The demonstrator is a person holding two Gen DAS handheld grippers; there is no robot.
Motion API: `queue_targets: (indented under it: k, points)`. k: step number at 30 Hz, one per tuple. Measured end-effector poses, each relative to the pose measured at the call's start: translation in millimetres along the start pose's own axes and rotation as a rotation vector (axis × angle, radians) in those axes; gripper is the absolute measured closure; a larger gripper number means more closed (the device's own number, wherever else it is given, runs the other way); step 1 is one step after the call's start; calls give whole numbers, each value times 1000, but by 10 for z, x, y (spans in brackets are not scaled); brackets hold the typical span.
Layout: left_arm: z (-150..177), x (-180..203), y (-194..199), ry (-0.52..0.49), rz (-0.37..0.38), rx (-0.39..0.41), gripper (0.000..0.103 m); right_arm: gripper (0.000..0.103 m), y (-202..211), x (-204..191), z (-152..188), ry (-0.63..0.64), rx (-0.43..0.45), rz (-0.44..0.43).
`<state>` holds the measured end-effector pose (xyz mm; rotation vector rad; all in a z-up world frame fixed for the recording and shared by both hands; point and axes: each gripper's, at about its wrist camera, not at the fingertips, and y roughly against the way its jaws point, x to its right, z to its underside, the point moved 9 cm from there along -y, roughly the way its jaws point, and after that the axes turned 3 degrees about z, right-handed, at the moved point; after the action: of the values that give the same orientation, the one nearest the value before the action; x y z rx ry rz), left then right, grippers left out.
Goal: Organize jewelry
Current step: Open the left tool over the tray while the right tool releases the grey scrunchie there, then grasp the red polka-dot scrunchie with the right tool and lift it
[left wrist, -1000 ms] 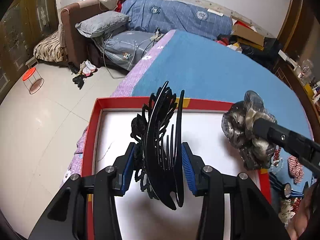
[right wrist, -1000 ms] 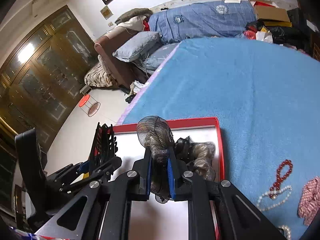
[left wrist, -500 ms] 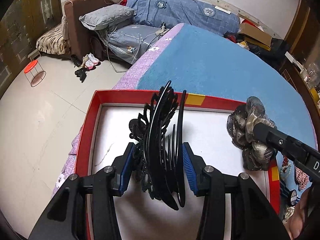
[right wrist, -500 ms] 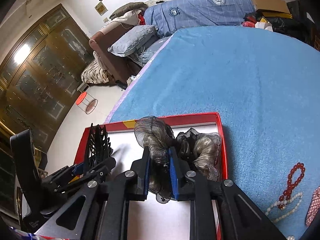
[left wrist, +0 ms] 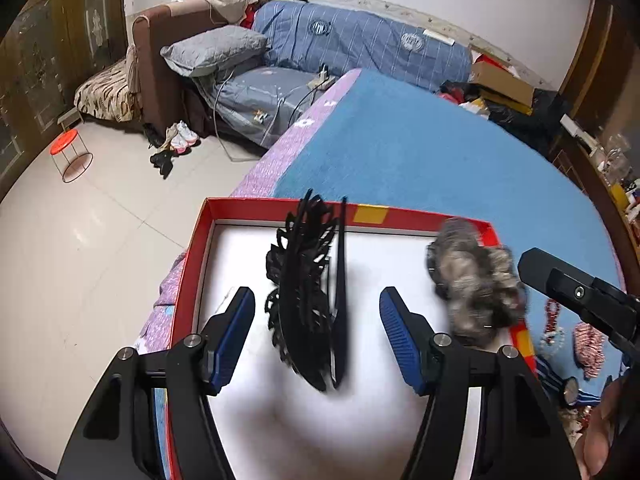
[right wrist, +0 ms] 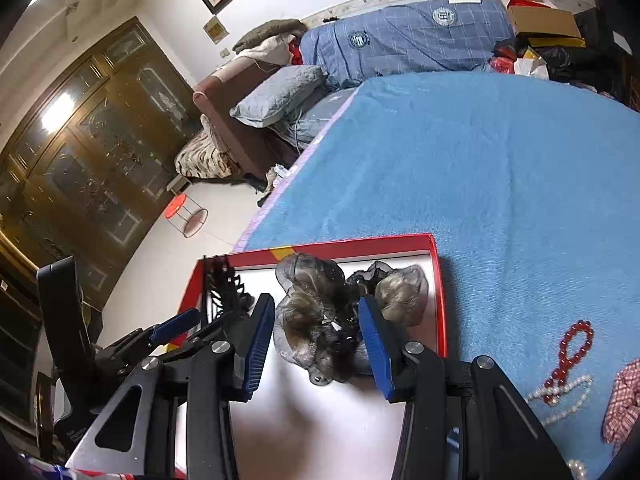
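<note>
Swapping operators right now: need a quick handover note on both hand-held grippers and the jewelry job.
Left hand-held gripper: open, black hair comb between its fingers, blurred, seemingly just let go over the red box.
Right hand-held gripper: open around the grey-brown scrunchie, which is in the box.
Done: comb and scrunchie delivered to the box.
Left: red bead string, pearl strand and red-white fabric piece lie on the blue blanket.

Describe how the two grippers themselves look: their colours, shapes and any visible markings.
Both look alike. The left gripper and the right gripper have matte black angular bodies with triangular cut-outs and silver round screw heads. Their fingers carry ribbed blue pads. Small white lettering on the left gripper's body, seen from the right wrist, is too small to read. No cables or sleeves show.
</note>
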<state>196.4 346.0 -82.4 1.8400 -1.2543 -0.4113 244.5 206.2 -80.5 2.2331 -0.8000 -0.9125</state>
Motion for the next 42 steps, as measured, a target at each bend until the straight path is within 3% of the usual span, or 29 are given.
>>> queue_targets:
  k: [9,20,29,35,37,38,42]
  points:
    - [280,396,616,-67,56,99,39,55,590,32,243,7,55,-38]
    - [1236,1302,1012,-228,151,151,39,55,1528,592,989,23,161,16]
    - [2064,1843,805,-311,241,36,39,55,1938,1329,1364,-26,245,137]
    - [2285,2011,690,-319,271,-38,39,56,1907,1816,1417,-147,245,136]
    - [2287,2045,664,-311,278,-53,39,47,1870,1887,1410,-180,221,98]
    - [2291,2069,650,-306,287,-64,39,37,1848,1910,1433,-184,208,105]
    - [2294,2151,625,-308,304,-81,37,28,1745,1951,1539,-202,154,101]
